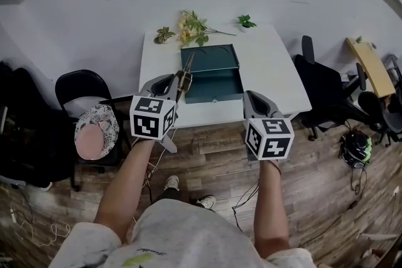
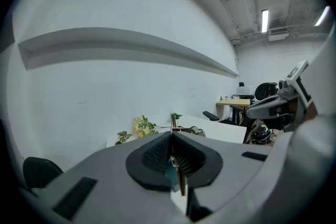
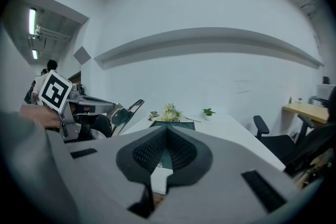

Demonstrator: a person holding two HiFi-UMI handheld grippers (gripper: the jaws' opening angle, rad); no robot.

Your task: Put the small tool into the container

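A teal container lies open on the white table, its lid folded back behind it. My left gripper hangs over the table's front left part, shut on the small tool, a thin metal piece that sticks out past the jaws toward the lid. In the left gripper view the tool is pinched edge-on in the left gripper. My right gripper hovers at the table's front edge, right of the container, shut and empty. The right gripper faces the container.
Flowers and a small potted plant lie along the table's back edge. A black chair with a pink cushion stands left of the table. Office chairs, a wooden desk and a helmet are to the right.
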